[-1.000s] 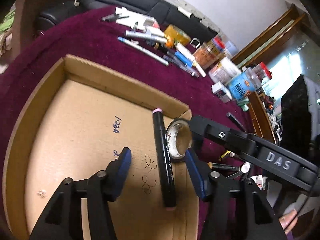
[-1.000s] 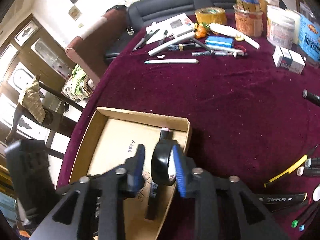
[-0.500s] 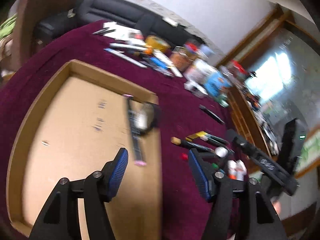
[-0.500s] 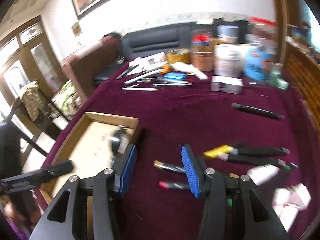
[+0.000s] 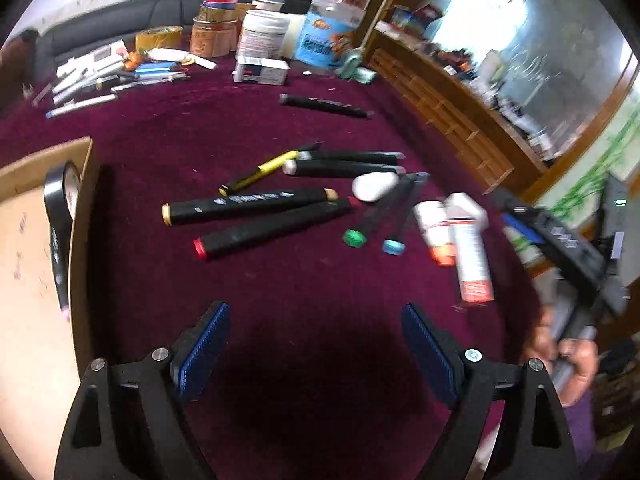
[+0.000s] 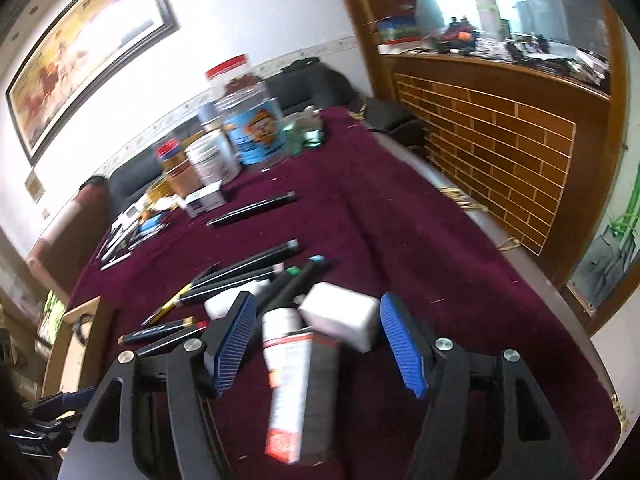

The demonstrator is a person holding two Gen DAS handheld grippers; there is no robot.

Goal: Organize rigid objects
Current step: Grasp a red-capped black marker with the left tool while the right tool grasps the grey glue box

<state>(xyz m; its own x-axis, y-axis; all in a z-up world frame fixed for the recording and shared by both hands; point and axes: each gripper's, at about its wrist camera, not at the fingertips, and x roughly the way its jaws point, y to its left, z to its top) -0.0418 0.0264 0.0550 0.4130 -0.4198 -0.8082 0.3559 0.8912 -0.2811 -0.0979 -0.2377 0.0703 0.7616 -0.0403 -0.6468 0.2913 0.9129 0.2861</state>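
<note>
Left gripper (image 5: 314,350) wide open, nothing between the blue pads (image 5: 202,350), hovering over bare maroon tablecloth (image 5: 168,120). Straight ahead of the fingers: a loose pile of black markers. Closest are the red-capped marker (image 5: 272,228) and, just behind it and touching along its length, the tan-capped marker (image 5: 248,206). Ahead and a bit right, a green-capped marker (image 5: 378,212) and a blue-capped marker (image 5: 402,216) lying side by side, caps pointing back toward the gripper. White oval eraser (image 5: 374,186) sitting at the far end of those, against two more black markers. Yellow utility knife (image 5: 260,172) angled just past the tan one. Off to the left of the fingers, the cardboard box (image 5: 82,240) with a black tape roll (image 5: 60,224) standing on edge inside, leaning against the box wall. One lone black marker (image 5: 324,106) farther out, well apart from the pile.

Right gripper (image 6: 316,344) also spread open, gripping nothing. Between and just ahead of its pads: a white tube with red print (image 6: 286,376), lying lengthwise toward the camera, plus a white rectangular block (image 6: 340,316) by the right pad (image 6: 404,348). Blurry, so can't tell if either touches the pads. Jars and tubs (image 6: 240,132) clustered far ahead at the table's back edge.
</note>
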